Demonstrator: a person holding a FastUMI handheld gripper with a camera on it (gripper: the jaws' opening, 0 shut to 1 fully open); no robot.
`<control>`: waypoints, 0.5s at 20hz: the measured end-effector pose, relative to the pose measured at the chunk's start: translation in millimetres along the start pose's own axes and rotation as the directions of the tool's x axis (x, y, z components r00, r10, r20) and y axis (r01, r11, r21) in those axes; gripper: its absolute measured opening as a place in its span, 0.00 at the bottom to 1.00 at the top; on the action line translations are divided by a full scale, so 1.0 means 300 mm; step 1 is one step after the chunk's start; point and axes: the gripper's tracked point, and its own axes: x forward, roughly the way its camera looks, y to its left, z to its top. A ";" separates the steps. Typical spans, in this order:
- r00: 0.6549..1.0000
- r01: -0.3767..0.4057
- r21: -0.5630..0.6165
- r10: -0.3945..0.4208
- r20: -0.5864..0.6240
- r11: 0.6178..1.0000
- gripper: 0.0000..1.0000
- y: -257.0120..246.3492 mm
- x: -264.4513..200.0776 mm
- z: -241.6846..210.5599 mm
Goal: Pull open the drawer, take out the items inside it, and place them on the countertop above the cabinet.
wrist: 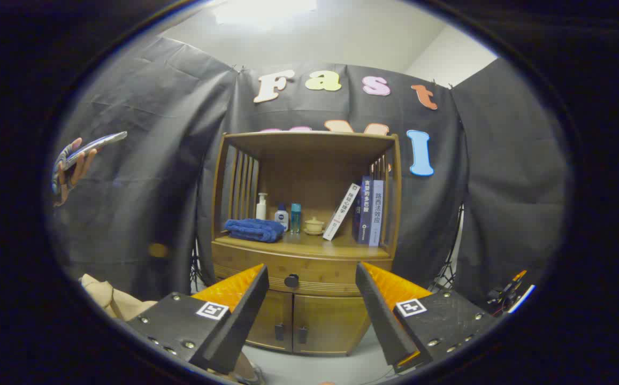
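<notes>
A wooden cabinet (304,251) stands ahead against the black cloth. Its drawer (266,270) is closed, with a dark round knob (291,280) in the middle of its front. My gripper (312,278) is open, its two fingers spread wide, and the knob sits between them and some way beyond their tips. Nothing is held. The countertop (309,247) above the drawer carries a folded blue towel (254,229), a white pump bottle (261,206), two small bottles (288,217), a small lidded cup (314,225) and several books (365,211).
Below the drawer are two closed cabinet doors (309,322) with dark handles. A person's hand (68,171) holds a phone far to the left. Beige cloth (108,299) lies low on the left, and cables and a stand (504,291) are low on the right.
</notes>
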 end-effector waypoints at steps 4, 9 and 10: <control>1.000 -0.010 0.003 0.010 -0.017 1.000 0.98 0.006 0.005 -0.020; 0.999 -0.023 0.006 0.023 -0.038 1.000 0.98 0.019 0.022 -0.047; 0.999 -0.024 0.009 0.025 -0.038 1.000 0.98 0.025 0.028 -0.047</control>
